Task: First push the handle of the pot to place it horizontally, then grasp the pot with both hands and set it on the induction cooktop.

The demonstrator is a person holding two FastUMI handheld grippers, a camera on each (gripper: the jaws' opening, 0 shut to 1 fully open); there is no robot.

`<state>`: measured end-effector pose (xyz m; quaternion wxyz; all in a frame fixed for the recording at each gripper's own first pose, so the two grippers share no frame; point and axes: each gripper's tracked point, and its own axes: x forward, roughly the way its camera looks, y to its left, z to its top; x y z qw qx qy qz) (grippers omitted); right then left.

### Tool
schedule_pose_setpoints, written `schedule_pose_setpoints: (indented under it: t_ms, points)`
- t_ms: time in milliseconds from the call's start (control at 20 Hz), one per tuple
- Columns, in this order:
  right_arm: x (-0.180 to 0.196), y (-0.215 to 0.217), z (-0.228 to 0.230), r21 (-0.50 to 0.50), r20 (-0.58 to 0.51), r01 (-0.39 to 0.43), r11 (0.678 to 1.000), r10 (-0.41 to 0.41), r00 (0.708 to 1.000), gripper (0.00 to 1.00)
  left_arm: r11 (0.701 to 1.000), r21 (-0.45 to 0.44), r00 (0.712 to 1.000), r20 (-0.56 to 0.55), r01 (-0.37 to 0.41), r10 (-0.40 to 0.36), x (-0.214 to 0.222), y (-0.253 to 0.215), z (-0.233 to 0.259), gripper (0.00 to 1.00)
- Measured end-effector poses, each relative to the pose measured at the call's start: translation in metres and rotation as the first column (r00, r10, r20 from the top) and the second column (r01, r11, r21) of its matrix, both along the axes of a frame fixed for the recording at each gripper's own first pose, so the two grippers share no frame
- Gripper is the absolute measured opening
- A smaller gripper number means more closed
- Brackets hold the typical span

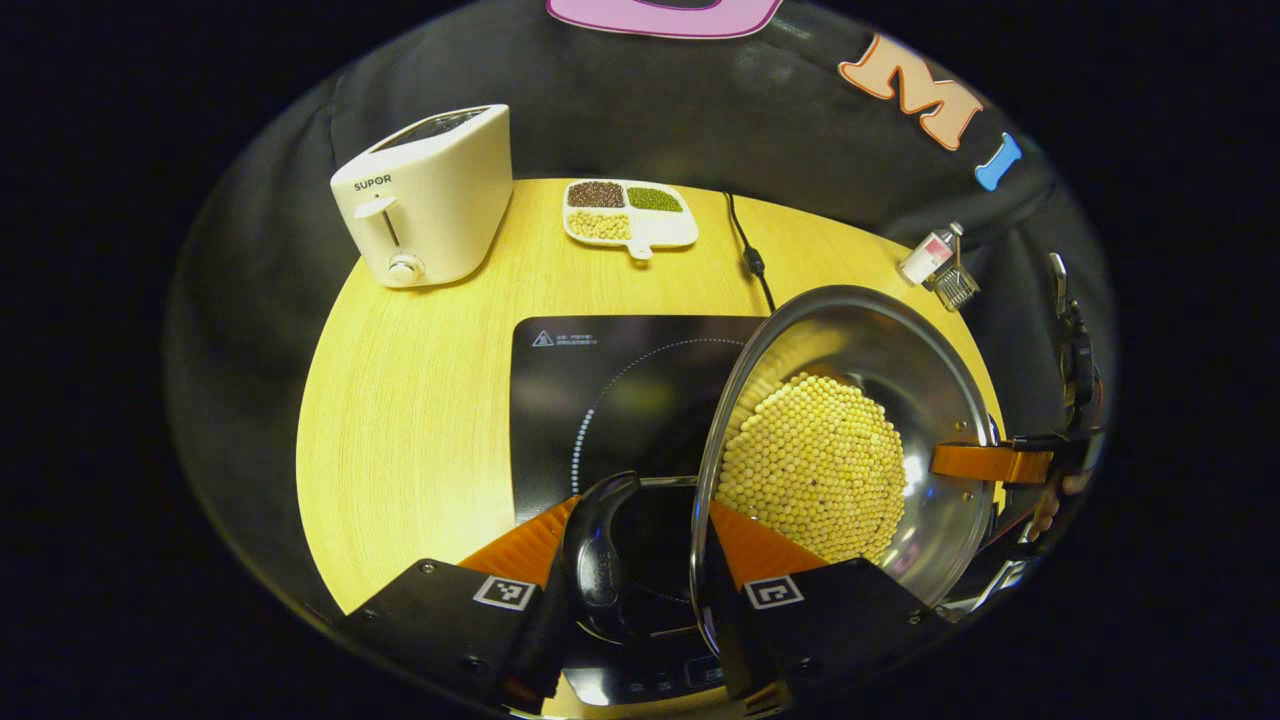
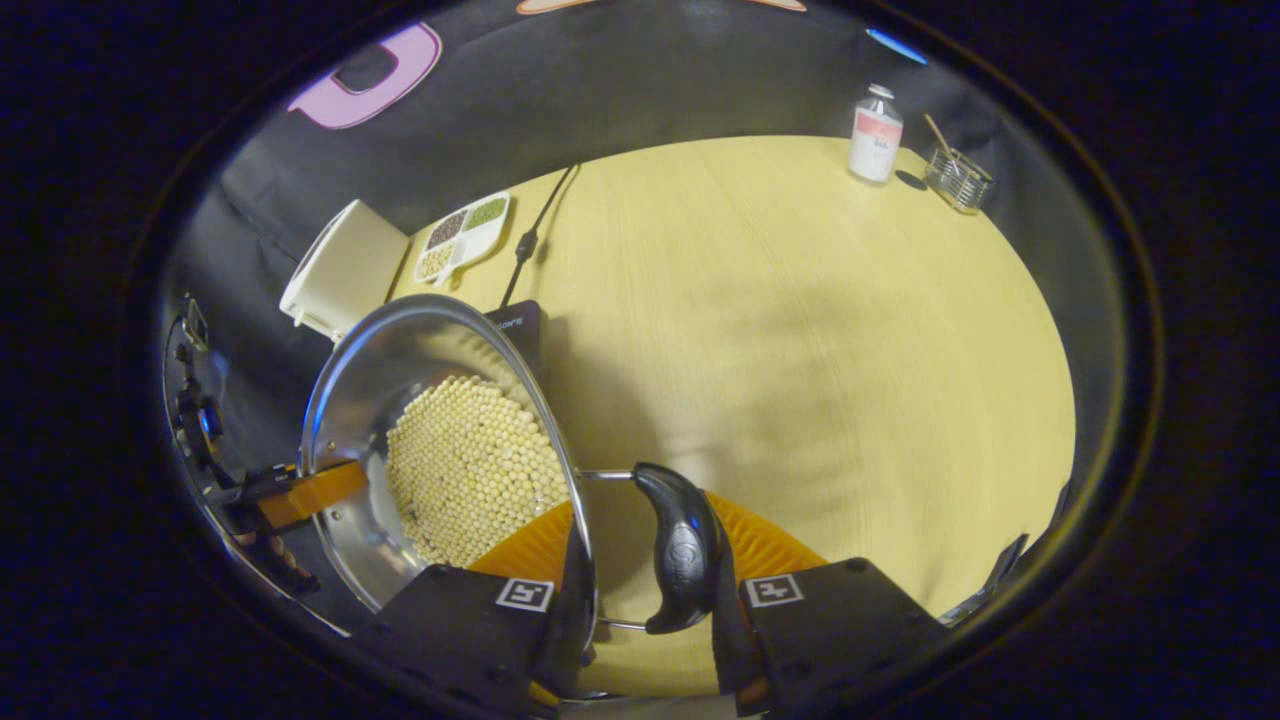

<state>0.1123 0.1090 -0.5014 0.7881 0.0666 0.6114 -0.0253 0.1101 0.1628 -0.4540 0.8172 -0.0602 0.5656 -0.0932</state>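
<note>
The shiny steel pot (image 1: 850, 440), heaped with pale yellow beans, hangs tilted between the two grippers, so a slip could spill them. The left gripper (image 1: 640, 560) clamps a black side handle and the rim over the black induction cooktop (image 1: 610, 390); the right gripper (image 2: 640, 565) pinches the opposite handle likewise.

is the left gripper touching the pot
Touching. In the left gripper view the left gripper straddles the pot rim, fingers pressed against rim and handle.
</note>
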Motion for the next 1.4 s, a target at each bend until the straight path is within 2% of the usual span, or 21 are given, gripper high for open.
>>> schedule_pose_setpoints:
  t_ms: [250, 400, 450, 500, 550, 600, 650, 700, 750, 800, 900, 950, 1000, 1050, 1100, 1250, 1400]
  points:
    - [0.005, 0.023, -0.009, 0.004, -0.008, 0.016, 1.0, -0.016, 1.0, 0.55, 0.999, 0.025, 0.999, 0.04, 0.03, -0.031, 0.017, 0.027, -0.008, 0.61]
    - [0.008, 0.035, -0.01, 0.007, -0.004, 0.015, 1.0, -0.015, 1.0, 0.54, 0.999, 0.034, 0.998, 0.062, 0.017, -0.019, 0.02, 0.039, -0.009, 0.61]
    - [0.01, 0.037, -0.01, 0.009, 0.0, 0.013, 1.0, -0.013, 1.0, 0.49, 0.999, 0.04, 0.998, 0.068, 0.007, -0.01, 0.02, 0.042, -0.009, 0.63]
    - [0.01, 0.04, -0.011, 0.009, 0.002, 0.013, 1.0, -0.013, 1.0, 0.56, 0.999, 0.051, 0.997, 0.074, -0.004, 0.0, 0.021, 0.047, -0.009, 0.64]
    - [0.008, 0.042, -0.012, 0.007, 0.0, 0.009, 1.0, -0.009, 1.0, 0.53, 0.997, 0.069, 0.997, 0.08, -0.019, 0.013, 0.02, 0.051, -0.01, 0.67]
    - [0.01, 0.04, -0.01, -0.007, 0.012, 0.005, 1.0, -0.005, 1.0, 0.54, 0.996, 0.086, 0.996, 0.09, -0.026, 0.018, 0.021, 0.055, -0.009, 0.69]
    - [0.01, 0.034, -0.006, -0.033, 0.028, 0.001, 0.999, 0.0, 1.0, 0.58, 0.995, 0.095, 0.995, 0.099, -0.029, 0.02, 0.022, 0.056, -0.007, 0.76]
    - [0.013, 0.031, -0.004, -0.044, 0.042, -0.005, 0.999, 0.007, 0.999, 0.62, 0.994, 0.109, 0.994, 0.105, -0.033, 0.022, 0.019, 0.058, -0.006, 0.77]
    - [0.013, 0.032, -0.001, -0.042, 0.049, -0.006, 0.999, 0.008, 0.999, 0.7, 0.993, 0.117, 0.993, 0.114, -0.035, 0.022, 0.02, 0.06, -0.003, 0.85]
    - [0.014, 0.029, 0.003, -0.042, 0.057, -0.002, 0.999, 0.004, 0.998, 0.7, 0.992, 0.119, 0.992, 0.128, -0.037, 0.022, 0.019, 0.06, 0.0, 0.88]
    - [0.019, 0.024, 0.012, -0.032, 0.092, 0.004, 0.999, -0.001, 0.996, 0.83, 0.992, 0.114, 0.987, 0.161, -0.046, 0.027, 0.019, 0.056, 0.01, 0.95]
    - [0.02, 0.023, 0.019, -0.024, 0.111, 0.006, 1.0, -0.003, 0.994, 0.98, 0.991, 0.117, 0.984, 0.173, -0.058, 0.037, 0.017, 0.055, 0.015, 0.95]
    - [0.021, 0.021, 0.026, -0.017, 0.133, 0.008, 1.0, -0.005, 0.991, 0.94, 0.991, 0.119, 0.981, 0.189, -0.065, 0.042, 0.017, 0.054, 0.02, 0.95]
    - [0.023, 0.02, 0.034, -0.003, 0.155, 0.006, 1.0, -0.005, 0.988, 0.98, 0.988, 0.133, 0.977, 0.207, -0.076, 0.048, 0.015, 0.054, 0.028, 0.98]
    - [0.025, 0.019, 0.042, 0.013, 0.18, 0.0, 1.0, -0.003, 0.984, 0.94, 0.985, 0.147, 0.97, 0.236, -0.091, 0.055, 0.015, 0.054, 0.037, 0.98]
    - [0.028, 0.01, 0.074, 0.06, 0.273, -0.021, 0.998, 0.004, 0.962, 0.94, 0.976, 0.17, 0.943, 0.324, -0.135, 0.074, 0.01, 0.044, 0.077, 0.98]
    - [0.026, -0.01, 0.126, 0.128, 0.4, -0.058, 0.99, 0.001, 0.917, 0.94, 0.969, 0.185, 0.9, 0.43, -0.166, 0.073, -0.009, 0.013, 0.133, 0.97]
